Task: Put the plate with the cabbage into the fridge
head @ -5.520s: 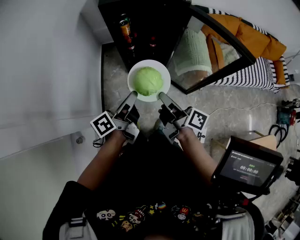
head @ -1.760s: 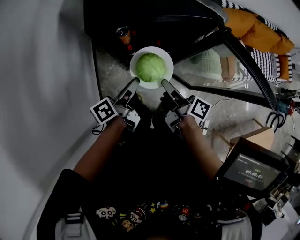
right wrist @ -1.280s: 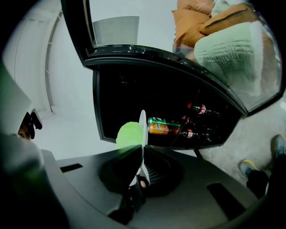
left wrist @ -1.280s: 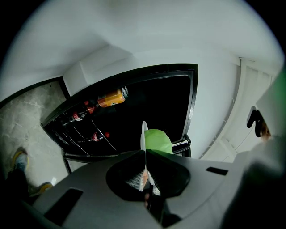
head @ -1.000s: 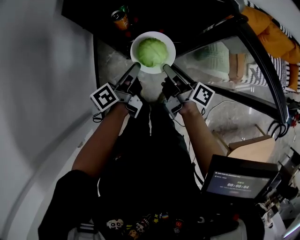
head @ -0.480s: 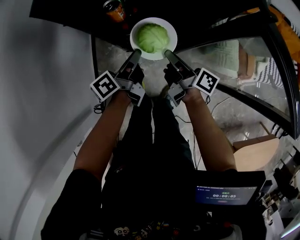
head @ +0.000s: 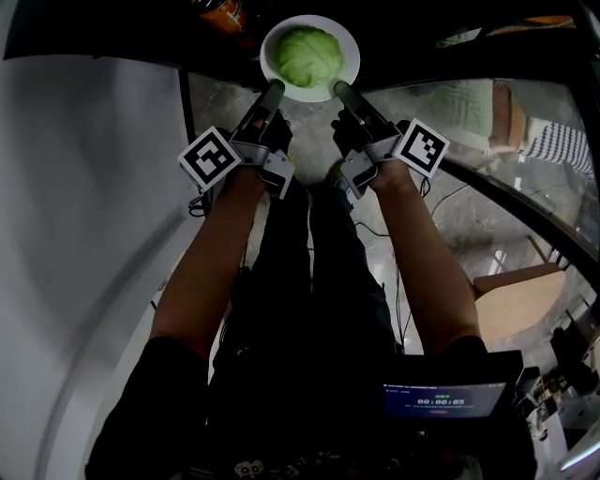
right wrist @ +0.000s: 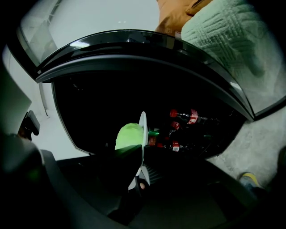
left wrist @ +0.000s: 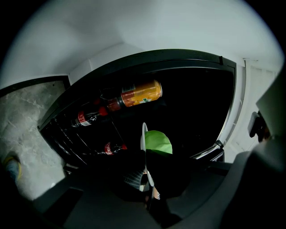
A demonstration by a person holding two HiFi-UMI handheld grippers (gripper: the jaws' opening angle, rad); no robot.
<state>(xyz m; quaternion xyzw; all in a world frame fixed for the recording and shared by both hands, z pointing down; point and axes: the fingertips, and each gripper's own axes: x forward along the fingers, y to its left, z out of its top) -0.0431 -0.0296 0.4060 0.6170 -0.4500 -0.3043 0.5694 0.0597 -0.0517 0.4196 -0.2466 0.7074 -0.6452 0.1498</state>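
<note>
A white plate (head: pixel 348 45) carrying a green cabbage (head: pixel 308 52) hangs at the mouth of the dark open fridge (head: pixel 412 19), at the top of the head view. My left gripper (head: pixel 271 89) is shut on the plate's left rim and my right gripper (head: pixel 340 90) is shut on its right rim. In the left gripper view the plate (left wrist: pixel 144 134) shows edge-on with the cabbage (left wrist: pixel 158 141) to its right. In the right gripper view the plate (right wrist: pixel 143 127) shows edge-on with the cabbage (right wrist: pixel 129 134) to its left.
An orange drink bottle (left wrist: pixel 134 95) and cola bottles (left wrist: pixel 87 117) lie on the fridge's dark racks. More cola bottles (right wrist: pixel 190 116) show in the right gripper view. The glass fridge door (head: pixel 506 141) stands open at right. A white wall (head: pixel 84 206) runs along the left.
Both grippers have carried the plate with the cabbage forward, farther into the fridge opening. The person has stepped closer, arms stretched out more.
</note>
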